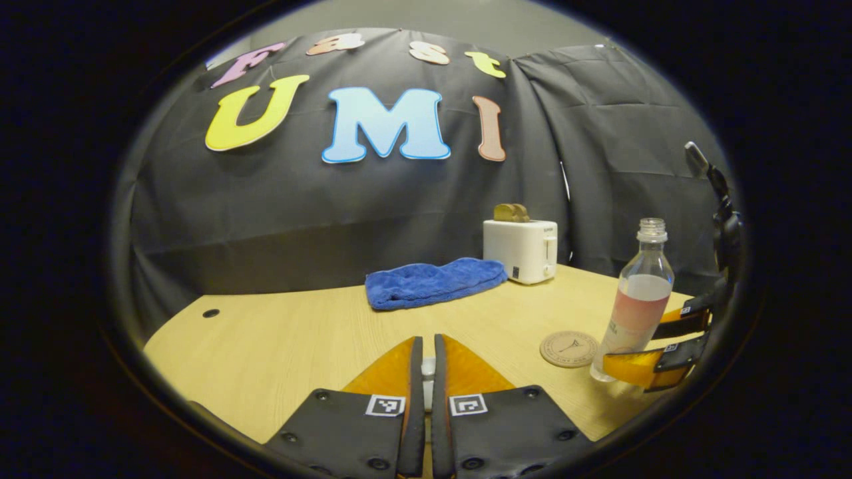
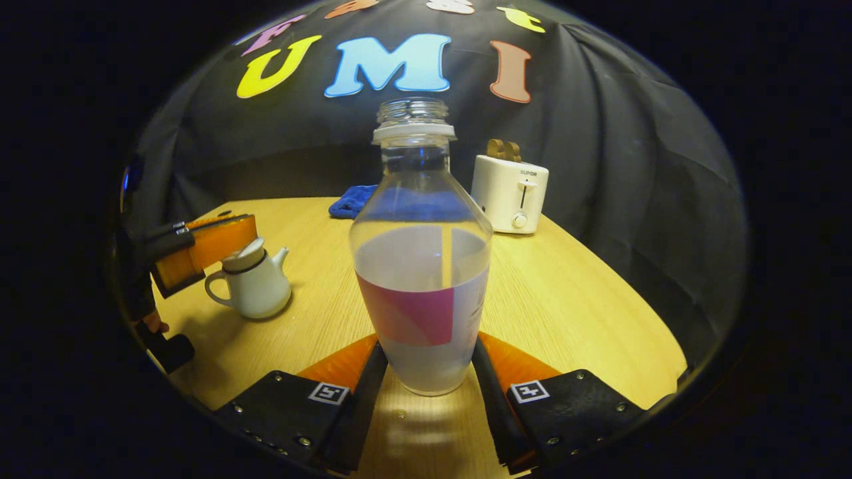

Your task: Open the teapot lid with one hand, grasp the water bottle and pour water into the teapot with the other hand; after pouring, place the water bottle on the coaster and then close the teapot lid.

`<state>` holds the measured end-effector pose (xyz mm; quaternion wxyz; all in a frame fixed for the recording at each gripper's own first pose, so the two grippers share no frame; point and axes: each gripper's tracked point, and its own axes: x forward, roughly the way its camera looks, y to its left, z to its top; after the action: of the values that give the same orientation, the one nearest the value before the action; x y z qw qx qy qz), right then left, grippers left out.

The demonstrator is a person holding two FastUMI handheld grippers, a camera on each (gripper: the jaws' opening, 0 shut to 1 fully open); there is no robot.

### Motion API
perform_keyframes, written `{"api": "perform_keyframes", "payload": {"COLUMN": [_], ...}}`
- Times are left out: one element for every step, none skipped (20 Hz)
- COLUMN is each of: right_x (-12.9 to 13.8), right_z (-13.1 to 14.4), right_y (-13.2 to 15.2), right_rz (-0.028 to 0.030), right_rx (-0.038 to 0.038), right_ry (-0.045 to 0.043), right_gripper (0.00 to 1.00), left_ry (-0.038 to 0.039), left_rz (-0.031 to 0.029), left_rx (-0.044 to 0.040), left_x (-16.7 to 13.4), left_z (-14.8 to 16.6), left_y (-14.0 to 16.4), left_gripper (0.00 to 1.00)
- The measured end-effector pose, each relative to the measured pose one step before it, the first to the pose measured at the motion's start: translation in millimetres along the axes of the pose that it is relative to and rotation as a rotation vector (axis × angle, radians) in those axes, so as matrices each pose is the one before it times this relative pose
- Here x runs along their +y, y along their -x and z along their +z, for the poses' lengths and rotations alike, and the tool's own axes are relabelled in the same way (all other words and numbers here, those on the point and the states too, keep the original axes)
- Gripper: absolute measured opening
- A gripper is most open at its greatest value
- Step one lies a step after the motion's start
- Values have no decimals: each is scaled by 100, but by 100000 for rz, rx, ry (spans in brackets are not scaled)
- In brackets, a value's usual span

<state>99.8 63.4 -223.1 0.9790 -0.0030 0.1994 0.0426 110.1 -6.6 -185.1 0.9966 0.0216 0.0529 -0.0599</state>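
Observation:
The clear water bottle [image 2: 423, 266] has no cap, a pink label and water to about half its height. My right gripper [image 2: 426, 349] is shut on its lower body, one finger on each side. In the left gripper view the bottle [image 1: 640, 293] leans slightly, just right of the round coaster [image 1: 569, 348], with the right gripper [image 1: 632, 342] around it. The white teapot [image 2: 253, 289] stands at the table's left. Its lid [image 2: 243, 255] sits tilted on top, under my left gripper [image 2: 200, 249]. My left gripper [image 1: 428, 346] is shut on a small white piece, the lid's knob [image 1: 428, 372].
A white toaster [image 1: 520, 249] with toast in it stands at the back of the wooden table [image 1: 266, 352]. Left of it lies a blue towel [image 1: 432, 283]. The black cloth wall closes off the back and right. A hand [image 2: 154, 324] holds the left gripper.

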Motion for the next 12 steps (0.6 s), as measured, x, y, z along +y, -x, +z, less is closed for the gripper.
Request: {"api": "perform_keyframes", "payload": {"right_x": [-106, -126, -70, -117, -148, -164, -213, -65, -14, -81, -7, -222], "right_z": [30, 116, 230, 205, 213, 291, 354, 487, 529, 660, 733, 594], "right_y": [107, 121, 204, 236, 188, 17, -21, -78, -32, -123, 40, -67], "right_rz": [-404, -549, -188, -940, -250, -443, 198, 586, 1144, 703, 1211, -764], "right_rx": [929, 480, 729, 683, 622, 525, 630, 281, 240, -397, -1303, -1102], "right_ry": [3542, 3753, 4360, 4530, 4344, 4018, 3668, 3542, 3892, 4103, 4078, 4258], "right_gripper": [74, 74, 73, 73, 74, 74, 74, 73, 73, 73, 74, 73], "left_ry": [269, 219, 279, 235, 321, 174, -150, -169, 221, 661, 659, 345], "left_rz": [568, 497, 270, 393, 116, 120, 419, 599, 669, 580, 843, 1087], "left_rx": [330, 55, -13, 135, 112, -12, -88, -149, -135, -40, 219, 378], "left_x": [175, 191, 188, 216, 169, 138, 214, 289, 248, 298, 340, 389], "left_z": [145, 40, 238, -65, 253, 211, 175, 318, 78, 289, -9, 119], "left_y": [36, 116, 128, 258, 281, 171, 313, 309, 326, 380, 434, 316], "left_gripper": [10, 11, 10, 10, 11, 10, 10, 11, 10, 10, 12, 12]}}
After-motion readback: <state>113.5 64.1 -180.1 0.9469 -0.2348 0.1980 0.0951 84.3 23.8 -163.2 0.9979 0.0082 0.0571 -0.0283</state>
